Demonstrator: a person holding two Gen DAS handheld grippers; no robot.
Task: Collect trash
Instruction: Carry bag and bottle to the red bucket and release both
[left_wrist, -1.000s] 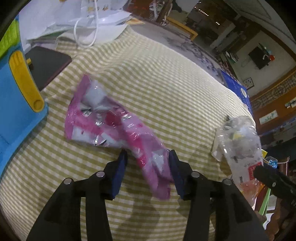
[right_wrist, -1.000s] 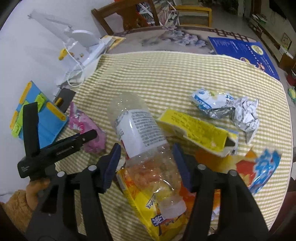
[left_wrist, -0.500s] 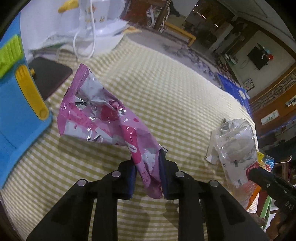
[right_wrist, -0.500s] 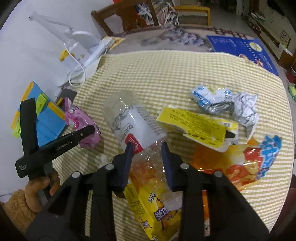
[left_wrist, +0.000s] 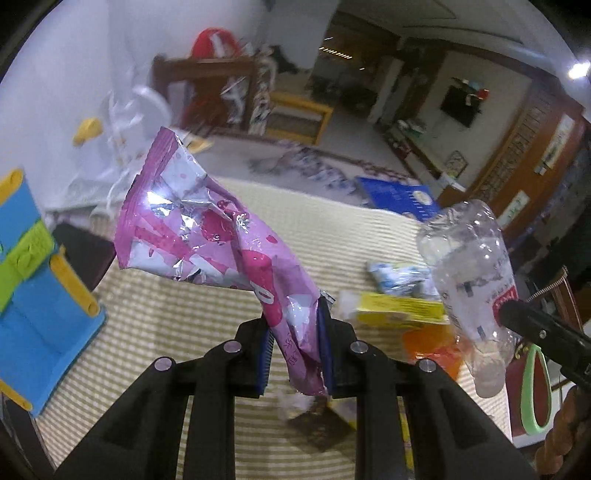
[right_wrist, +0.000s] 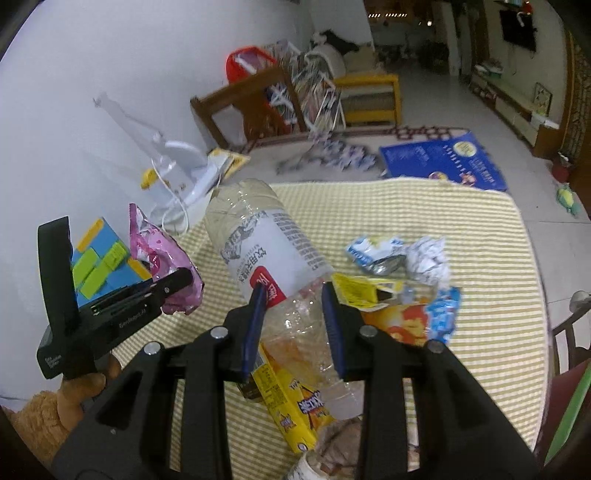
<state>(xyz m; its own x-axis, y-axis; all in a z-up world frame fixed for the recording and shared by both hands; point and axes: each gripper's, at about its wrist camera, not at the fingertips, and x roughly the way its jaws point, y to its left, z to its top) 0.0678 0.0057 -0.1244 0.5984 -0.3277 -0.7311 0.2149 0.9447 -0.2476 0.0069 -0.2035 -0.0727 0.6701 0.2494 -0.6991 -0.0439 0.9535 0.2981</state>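
My left gripper (left_wrist: 293, 332) is shut on a crumpled pink wrapper (left_wrist: 218, 236) and holds it up off the yellow striped tablecloth (left_wrist: 207, 310). It also shows in the right wrist view (right_wrist: 162, 254). My right gripper (right_wrist: 293, 317) is shut on a clear plastic bottle (right_wrist: 258, 240) with a white label, lifted above the table. The bottle shows at the right of the left wrist view (left_wrist: 472, 273). On the cloth lie a yellow wrapper (right_wrist: 365, 290), a blue-white foil wrapper (right_wrist: 399, 254), an orange bag (right_wrist: 417, 317) and a yellow snack bag (right_wrist: 291, 398).
A blue toy block with green and yellow parts (left_wrist: 33, 284) stands at the left edge. A white desk lamp with cord (right_wrist: 177, 162) sits at the back left. A blue book (right_wrist: 443, 162) lies at the far end. A wooden chair (right_wrist: 251, 107) stands behind the table.
Both grippers closed on their items and lifted them: the left raised the pink wrapper, the right raised the bottle off the wrappers.
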